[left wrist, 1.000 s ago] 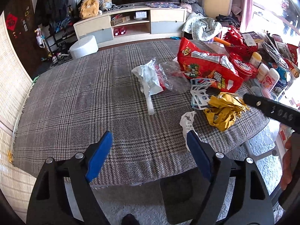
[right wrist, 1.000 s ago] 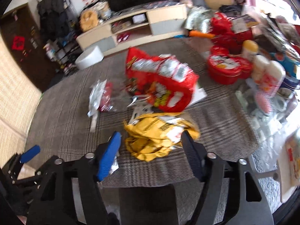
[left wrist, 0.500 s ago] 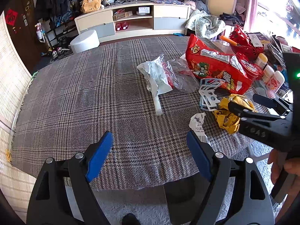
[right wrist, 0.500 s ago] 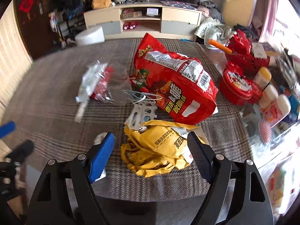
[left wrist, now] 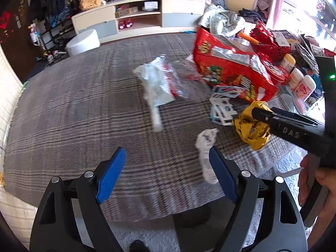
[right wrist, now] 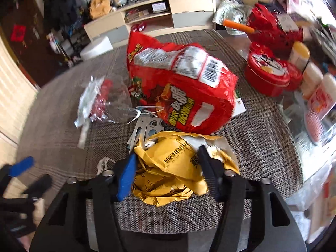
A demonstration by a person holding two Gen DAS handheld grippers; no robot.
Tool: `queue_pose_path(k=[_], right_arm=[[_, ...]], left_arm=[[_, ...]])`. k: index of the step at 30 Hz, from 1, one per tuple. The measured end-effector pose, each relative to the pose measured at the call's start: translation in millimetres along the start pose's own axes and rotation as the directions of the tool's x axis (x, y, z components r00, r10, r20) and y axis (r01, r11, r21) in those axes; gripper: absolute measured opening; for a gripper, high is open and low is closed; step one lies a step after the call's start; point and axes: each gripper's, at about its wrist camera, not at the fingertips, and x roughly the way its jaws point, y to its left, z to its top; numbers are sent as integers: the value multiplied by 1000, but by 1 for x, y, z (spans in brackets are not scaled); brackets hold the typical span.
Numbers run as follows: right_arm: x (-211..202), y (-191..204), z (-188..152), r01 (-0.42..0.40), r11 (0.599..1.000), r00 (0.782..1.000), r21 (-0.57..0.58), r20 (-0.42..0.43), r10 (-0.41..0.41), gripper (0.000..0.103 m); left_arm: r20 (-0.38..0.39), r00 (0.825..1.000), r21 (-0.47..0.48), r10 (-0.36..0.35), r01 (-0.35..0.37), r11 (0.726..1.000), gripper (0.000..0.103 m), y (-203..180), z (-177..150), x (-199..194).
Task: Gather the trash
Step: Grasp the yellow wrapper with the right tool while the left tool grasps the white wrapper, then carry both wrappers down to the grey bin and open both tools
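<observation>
Trash lies on a plaid-covered table (left wrist: 73, 109). A crumpled yellow mailer (right wrist: 170, 174) sits at the near edge; my right gripper (right wrist: 168, 178) has its jaws on both sides of it, pressing in. It also shows in the left wrist view (left wrist: 250, 128). A big red snack bag (right wrist: 180, 88) lies behind it, with a clear and red wrapper (right wrist: 96, 103) to the left and white plastic card frames (right wrist: 147, 126) between. My left gripper (left wrist: 166, 178) is open and empty over the near table edge; a crumpled white receipt (left wrist: 206, 153) lies by its right finger.
A red round tin (right wrist: 271, 73), bottles (right wrist: 298, 54) and other clutter crowd the right side of the table. A TV cabinet (left wrist: 138, 21) and a white stool (left wrist: 83, 44) stand beyond the table. Grey carpet lies below the near edge.
My right gripper has moved forward onto the yellow mailer and narrowed its jaws around it. My left gripper has shifted slightly closer to the table and stays open.
</observation>
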Motion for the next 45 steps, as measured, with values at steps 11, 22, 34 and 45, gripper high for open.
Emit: queue_pose_path(k=[11, 22, 34, 45], right_arm=[[-26, -34, -2, -56, 995, 997, 77, 57, 52, 29], [-43, -37, -12, -71, 996, 995, 53, 73, 67, 19], [-71, -40, -22, -77, 995, 989, 58, 128, 69, 9], [-114, -22, -69, -105, 993, 985, 49, 144, 97, 9]], left_arm=[[-88, 995, 70, -47, 53, 996, 58, -56, -1, 56], [-138, 988, 48, -64, 71, 996, 10, -65, -11, 75], [-22, 997, 41, -73, 74, 996, 3, -66, -22, 21], [40, 993, 50, -107, 105, 993, 2, -61, -67, -40]])
